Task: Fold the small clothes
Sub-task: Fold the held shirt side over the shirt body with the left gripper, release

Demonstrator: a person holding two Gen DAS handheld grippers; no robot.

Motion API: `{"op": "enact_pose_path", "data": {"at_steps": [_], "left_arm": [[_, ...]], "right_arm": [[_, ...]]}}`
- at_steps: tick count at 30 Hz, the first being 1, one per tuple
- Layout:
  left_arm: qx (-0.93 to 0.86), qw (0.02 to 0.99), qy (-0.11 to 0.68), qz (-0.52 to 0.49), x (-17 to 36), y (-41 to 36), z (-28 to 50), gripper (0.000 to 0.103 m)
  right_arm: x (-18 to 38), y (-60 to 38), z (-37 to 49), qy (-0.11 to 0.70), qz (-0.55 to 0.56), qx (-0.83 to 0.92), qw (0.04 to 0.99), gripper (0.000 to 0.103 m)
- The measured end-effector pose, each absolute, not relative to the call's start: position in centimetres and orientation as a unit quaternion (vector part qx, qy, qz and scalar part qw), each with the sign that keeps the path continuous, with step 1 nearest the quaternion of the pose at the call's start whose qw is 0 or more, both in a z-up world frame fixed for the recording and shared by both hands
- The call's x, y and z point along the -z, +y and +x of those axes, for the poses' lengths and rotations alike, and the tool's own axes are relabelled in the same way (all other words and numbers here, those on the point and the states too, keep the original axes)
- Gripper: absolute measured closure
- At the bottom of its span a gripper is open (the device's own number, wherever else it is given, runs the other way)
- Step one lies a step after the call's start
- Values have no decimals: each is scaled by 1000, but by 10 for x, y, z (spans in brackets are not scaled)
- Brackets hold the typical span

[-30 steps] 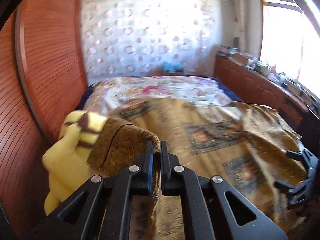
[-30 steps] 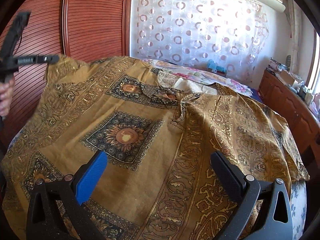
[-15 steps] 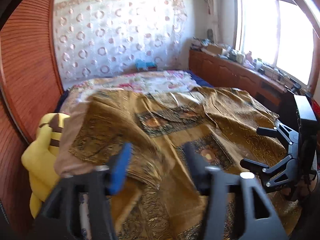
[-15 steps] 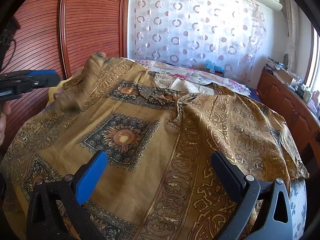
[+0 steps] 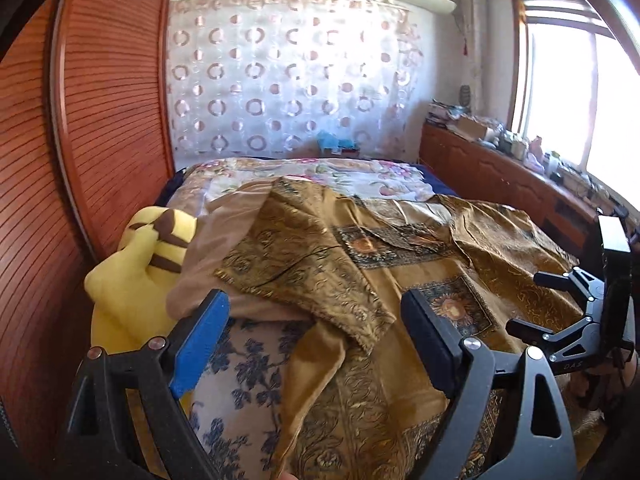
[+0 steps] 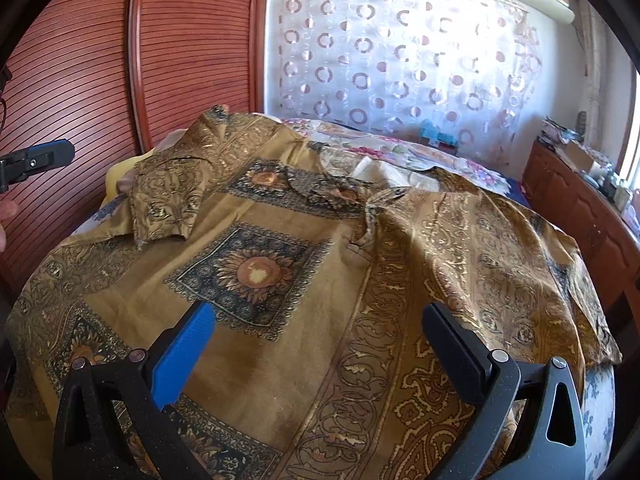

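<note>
Left gripper (image 5: 314, 344), with one blue pad and one black, has just been opening and now stands spread wide with nothing between its jaws. Just beyond its tips lies the folded-over sleeve (image 5: 304, 268) of a golden-brown patterned shirt with dark sunflower squares (image 5: 420, 264), which is spread across the bed. The sleeve rests on the shirt's left side, its paler underside turned up toward the near left edge. Under it shows a white bedsheet with blue leaf print (image 5: 248, 364).

Right gripper (image 6: 316, 356) is likewise spread apart and pinches nothing; the shirt's front panel lies flat below and beyond its tips, a sunflower square (image 6: 254, 274) just past them.

Only the left wrist view shows a yellow plush toy with brown stripes (image 5: 140, 264) at the bed's left edge against the red-brown slatted wardrobe (image 5: 100, 120), and the right gripper from the side at far right. Only the right wrist view shows the shirt's collar and placket (image 6: 372, 208) and its right sleeve draping off the bed's right side.
</note>
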State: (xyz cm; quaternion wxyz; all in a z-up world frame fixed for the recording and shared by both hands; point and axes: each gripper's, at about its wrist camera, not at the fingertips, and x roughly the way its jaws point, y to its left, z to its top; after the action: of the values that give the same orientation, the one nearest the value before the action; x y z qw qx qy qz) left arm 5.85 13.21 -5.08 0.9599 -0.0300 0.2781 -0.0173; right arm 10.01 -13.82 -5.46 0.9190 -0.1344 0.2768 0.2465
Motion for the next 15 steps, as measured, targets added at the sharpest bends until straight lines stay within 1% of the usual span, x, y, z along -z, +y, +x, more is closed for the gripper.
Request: {"op": "enact_pose_path", "data": {"at_steps": [3, 8, 10, 15], "left_arm": [[4, 961, 275, -33, 52, 136, 50, 15], [-17, 962, 267, -45, 54, 145, 36, 15], [-24, 962, 267, -49, 54, 149, 33, 15], [-42, 962, 265, -51, 53, 159, 24, 15]], "right_arm": [[47, -133, 104, 277, -134, -272, 912, 0], [20, -108, 119, 264, -139, -330, 896, 1], [11, -89, 126, 258, -148, -358, 885, 2], [12, -36, 147, 261, -165, -416, 855, 12]]}}
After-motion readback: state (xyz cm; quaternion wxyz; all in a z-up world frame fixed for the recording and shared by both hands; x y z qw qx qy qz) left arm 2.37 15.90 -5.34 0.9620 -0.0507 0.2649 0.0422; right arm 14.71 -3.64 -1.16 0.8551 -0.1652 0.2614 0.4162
